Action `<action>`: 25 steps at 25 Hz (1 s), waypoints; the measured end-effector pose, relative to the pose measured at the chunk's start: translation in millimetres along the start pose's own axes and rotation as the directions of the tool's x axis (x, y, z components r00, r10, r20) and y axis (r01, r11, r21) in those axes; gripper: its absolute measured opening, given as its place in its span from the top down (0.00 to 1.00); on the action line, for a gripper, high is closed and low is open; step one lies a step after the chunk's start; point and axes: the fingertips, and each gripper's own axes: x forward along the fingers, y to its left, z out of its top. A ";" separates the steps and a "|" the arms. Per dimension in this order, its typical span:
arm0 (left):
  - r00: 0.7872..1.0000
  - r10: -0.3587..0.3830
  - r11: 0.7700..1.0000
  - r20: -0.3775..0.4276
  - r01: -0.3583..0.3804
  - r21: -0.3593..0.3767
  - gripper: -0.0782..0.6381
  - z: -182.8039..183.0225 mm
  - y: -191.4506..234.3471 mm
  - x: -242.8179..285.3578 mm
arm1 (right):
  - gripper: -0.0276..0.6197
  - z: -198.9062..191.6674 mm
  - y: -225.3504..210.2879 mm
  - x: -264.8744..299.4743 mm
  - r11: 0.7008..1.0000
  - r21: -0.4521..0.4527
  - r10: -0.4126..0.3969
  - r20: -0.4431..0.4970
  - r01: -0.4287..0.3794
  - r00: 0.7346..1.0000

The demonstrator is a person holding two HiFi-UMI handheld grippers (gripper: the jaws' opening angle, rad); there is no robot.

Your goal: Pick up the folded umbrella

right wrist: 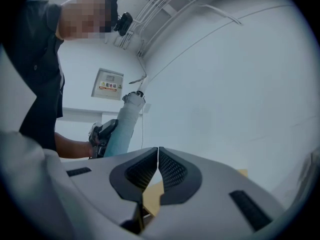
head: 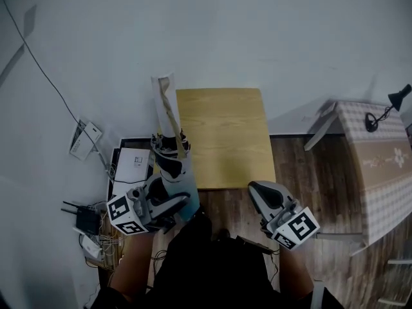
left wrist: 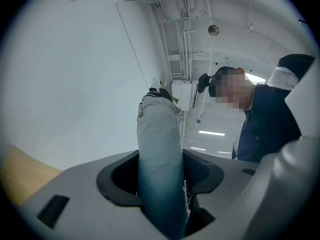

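We hold the folded umbrella [head: 182, 182], still in its pale blue sleeve, with our left gripper [head: 172, 201]. Its fingers pinch the lower part, left of centre, by the left edge of the wooden worktop [head: 225, 140]. At lower right, our right gripper [head: 262, 192] has its fingers pressed together with nothing between them.
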 end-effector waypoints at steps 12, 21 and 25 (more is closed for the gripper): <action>0.993 -0.106 0.994 0.060 0.106 0.008 0.54 8.8 -64.9 -46.5 | 0.93 2.9 74.9 -22.0 0.999 -0.043 -0.021 0.011 0.022 1.000; 0.992 -0.116 0.993 0.055 0.117 -0.022 0.54 13.6 -88.6 -152.3 | 0.93 -22.8 189.4 21.4 1.000 0.003 0.020 -0.039 -0.020 0.999; 0.986 -0.144 0.987 0.081 0.149 -0.054 0.54 13.7 -93.4 -154.5 | 0.93 -28.7 197.2 24.4 0.998 0.055 0.018 -0.057 -0.015 0.998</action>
